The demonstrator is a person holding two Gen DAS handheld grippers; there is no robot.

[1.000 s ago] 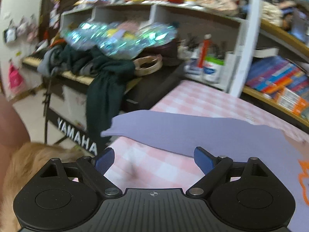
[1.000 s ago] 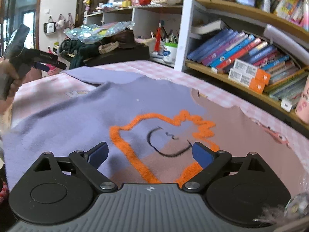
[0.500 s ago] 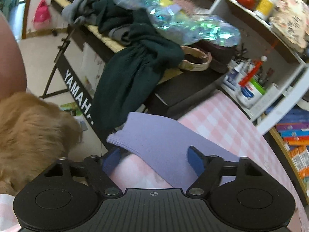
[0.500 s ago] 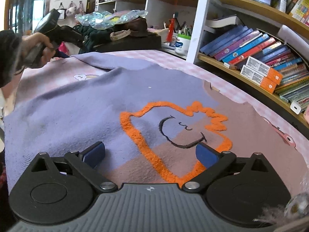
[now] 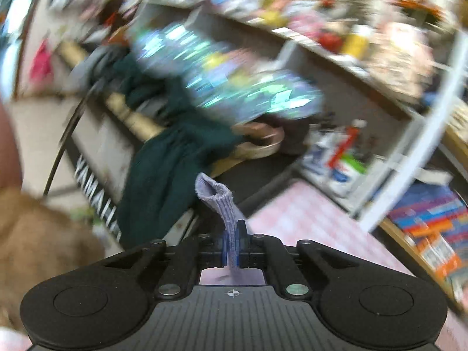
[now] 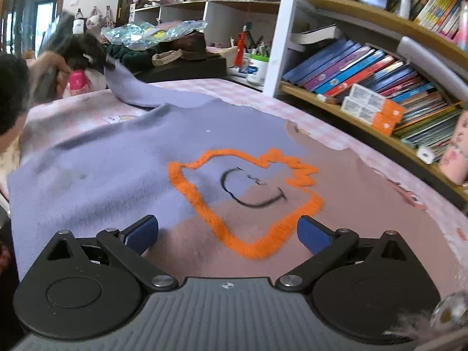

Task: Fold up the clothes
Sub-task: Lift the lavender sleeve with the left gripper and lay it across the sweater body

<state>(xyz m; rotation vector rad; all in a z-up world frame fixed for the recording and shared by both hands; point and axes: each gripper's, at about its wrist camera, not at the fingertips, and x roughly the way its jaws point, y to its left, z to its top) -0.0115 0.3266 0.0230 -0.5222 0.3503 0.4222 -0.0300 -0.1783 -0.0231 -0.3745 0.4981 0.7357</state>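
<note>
Left hand-held gripper (image 5: pixel 233 245): we see it clamped on the sweater (image 6: pixel 122 158) cuff (image 5: pixel 218 199), lifted off the surface (image 6: pixel 248 96). Right hand-held gripper (image 6: pixel 226 231): apart, over the sweater lying flat.

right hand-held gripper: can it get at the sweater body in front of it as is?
Probably yes. The right hand-held gripper is open just above the purple sweater, which lies flat on the checked tablecloth with nothing on it. The left hand-held gripper is shut on the sleeve cuff, off at the far corner.
</note>
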